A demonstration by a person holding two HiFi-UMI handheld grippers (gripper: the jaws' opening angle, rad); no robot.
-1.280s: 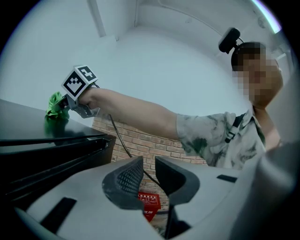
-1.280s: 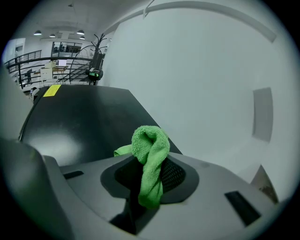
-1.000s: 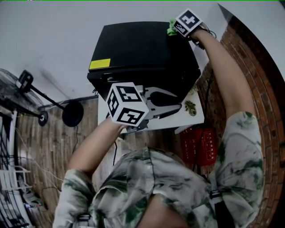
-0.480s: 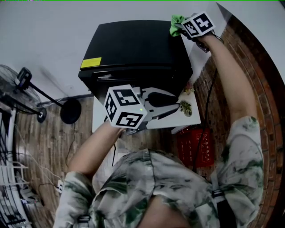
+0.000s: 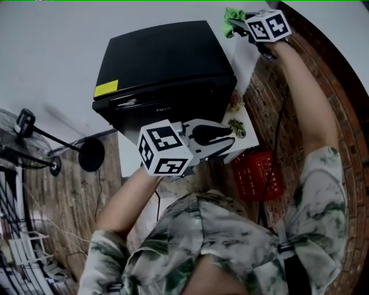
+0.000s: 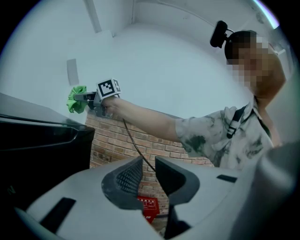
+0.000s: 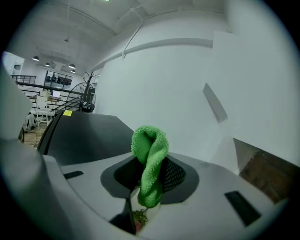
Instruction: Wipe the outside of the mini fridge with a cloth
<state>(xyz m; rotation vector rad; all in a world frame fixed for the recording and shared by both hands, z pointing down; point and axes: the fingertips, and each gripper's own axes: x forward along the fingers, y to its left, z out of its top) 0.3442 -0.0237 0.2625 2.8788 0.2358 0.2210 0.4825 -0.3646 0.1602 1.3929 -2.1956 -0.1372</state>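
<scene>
The right tool point(image 5: 236, 24) is clamped shut on a bright green cloth point(image 5: 232, 14), held out at arm's length by the far right corner of the black mini fridge point(image 5: 167, 63). In the right gripper view, the cloth point(image 7: 150, 150) stands bunched and folded over between the tool's point(image 7: 150, 176) jaws, with the fridge's flat top point(image 7: 89, 136) spreading out to the left behind it. Seen from the left gripper view, the cloth point(image 6: 76, 99) hangs just above the fridge's top edge point(image 6: 42, 136) rather than on it.

The left tool point(image 5: 229, 136) is held low in front of the fridge door, close to the person's point(image 5: 230, 248) chest. Its point(image 6: 149, 168) jaws stand narrowly apart with nothing between them.

The fridge sits on a low white bench point(image 5: 128, 151) and carries a yellow sticker point(image 5: 106, 89) at its front left corner. A red crate point(image 5: 258, 176) lies beside the bench on the right, and a fan point(image 5: 17, 124) stands to the left.
</scene>
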